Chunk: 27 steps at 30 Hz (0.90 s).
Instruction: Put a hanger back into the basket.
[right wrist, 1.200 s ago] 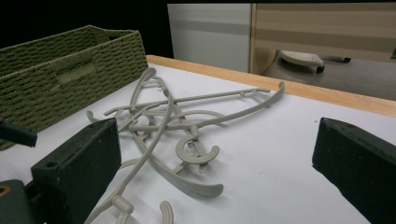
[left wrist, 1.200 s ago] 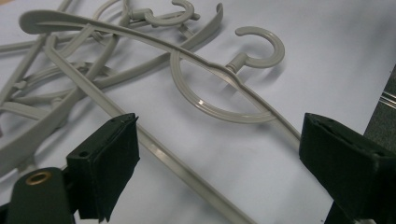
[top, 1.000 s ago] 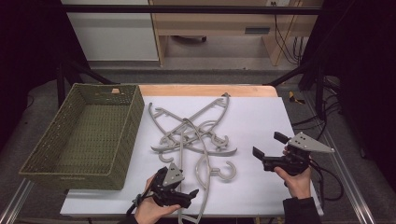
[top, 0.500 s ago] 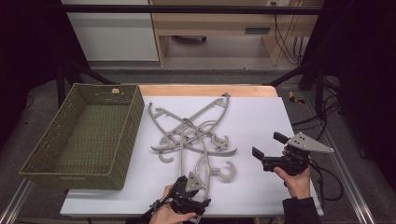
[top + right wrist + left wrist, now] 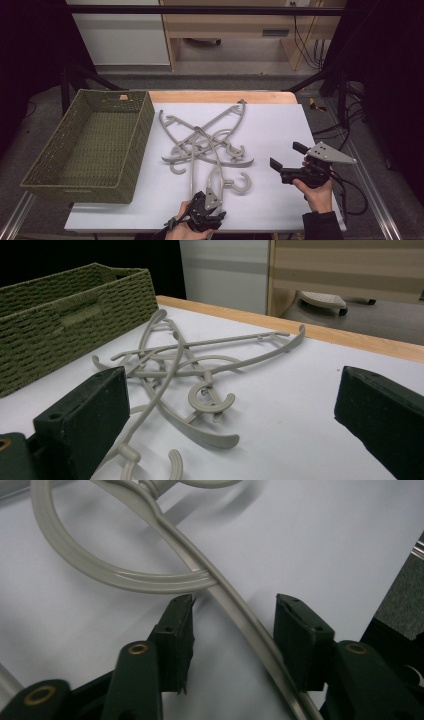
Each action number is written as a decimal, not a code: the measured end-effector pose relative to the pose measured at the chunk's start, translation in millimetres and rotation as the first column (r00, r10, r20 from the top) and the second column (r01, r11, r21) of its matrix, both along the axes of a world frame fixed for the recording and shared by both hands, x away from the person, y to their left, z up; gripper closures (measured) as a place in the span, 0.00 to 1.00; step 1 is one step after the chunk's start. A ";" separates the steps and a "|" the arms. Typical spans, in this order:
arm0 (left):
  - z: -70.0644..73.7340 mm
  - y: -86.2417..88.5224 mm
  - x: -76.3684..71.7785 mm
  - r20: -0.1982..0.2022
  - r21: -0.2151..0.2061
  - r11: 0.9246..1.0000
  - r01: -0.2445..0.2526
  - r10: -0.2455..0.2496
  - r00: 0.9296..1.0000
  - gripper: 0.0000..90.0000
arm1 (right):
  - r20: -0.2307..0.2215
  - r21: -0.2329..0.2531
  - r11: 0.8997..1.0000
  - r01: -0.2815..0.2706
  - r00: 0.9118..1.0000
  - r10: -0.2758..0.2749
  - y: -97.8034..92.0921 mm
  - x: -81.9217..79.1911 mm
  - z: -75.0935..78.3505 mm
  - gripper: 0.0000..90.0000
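Observation:
Several grey plastic hangers (image 5: 205,142) lie tangled in the middle of the white table (image 5: 280,125). One hanger (image 5: 216,172) reaches toward the front edge, its hook (image 5: 242,184) curling to the right. My left gripper (image 5: 209,201) sits at that hanger's near end. In the left gripper view the left gripper (image 5: 235,600) is open and the hanger's arm (image 5: 240,617) runs between the jaws, gripped by neither pad. My right gripper (image 5: 286,154) hovers open to the right of the pile, holding nothing. In the right gripper view the hangers (image 5: 200,365) lie ahead of the wide-open right gripper (image 5: 232,375).
A green woven basket (image 5: 60,165) stands at the table's left side, its wall (image 5: 75,320) beside the hangers. A wooden strip (image 5: 220,96) edges the table's far side. Cables (image 5: 350,195) trail off the right edge.
My left gripper has moved right along the front edge and now straddles the near hanger's arm. The right gripper has stayed put.

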<state>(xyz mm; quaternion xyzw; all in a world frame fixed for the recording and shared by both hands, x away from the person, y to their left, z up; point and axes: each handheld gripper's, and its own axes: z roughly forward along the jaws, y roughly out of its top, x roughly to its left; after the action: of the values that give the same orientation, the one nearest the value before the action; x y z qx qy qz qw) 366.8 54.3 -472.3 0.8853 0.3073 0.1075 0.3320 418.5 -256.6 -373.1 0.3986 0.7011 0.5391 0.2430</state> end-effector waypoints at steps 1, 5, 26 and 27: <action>1.2 4.9 -0.1 -0.010 0.005 1.000 0.004 -0.004 1.000 0.63 | 0.001 -0.001 1.000 0.000 1.000 0.000 -0.2 -0.1 0.1 0.02; 3.1 19.4 -1.4 -0.034 0.010 1.000 0.002 -0.002 0.999 0.69 | 0.002 0.002 1.000 0.001 1.000 -0.001 -1.1 -0.5 0.7 0.02; 12.1 46.7 5.5 -0.103 0.091 0.994 0.057 -0.047 0.994 0.86 | -0.003 -0.005 1.000 -0.003 1.000 0.003 0.3 0.1 -0.2 0.01; 12.1 46.7 5.5 -0.103 0.091 0.994 0.057 -0.047 0.994 0.87 | -0.003 -0.005 1.000 -0.003 1.000 0.003 0.3 0.1 -0.2 0.01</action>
<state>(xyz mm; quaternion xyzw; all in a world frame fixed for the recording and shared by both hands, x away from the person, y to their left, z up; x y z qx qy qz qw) 372.4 101.0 -460.2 0.9119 0.2951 0.0681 0.2769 418.6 -256.3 -373.4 0.3979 0.7034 0.5369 0.2422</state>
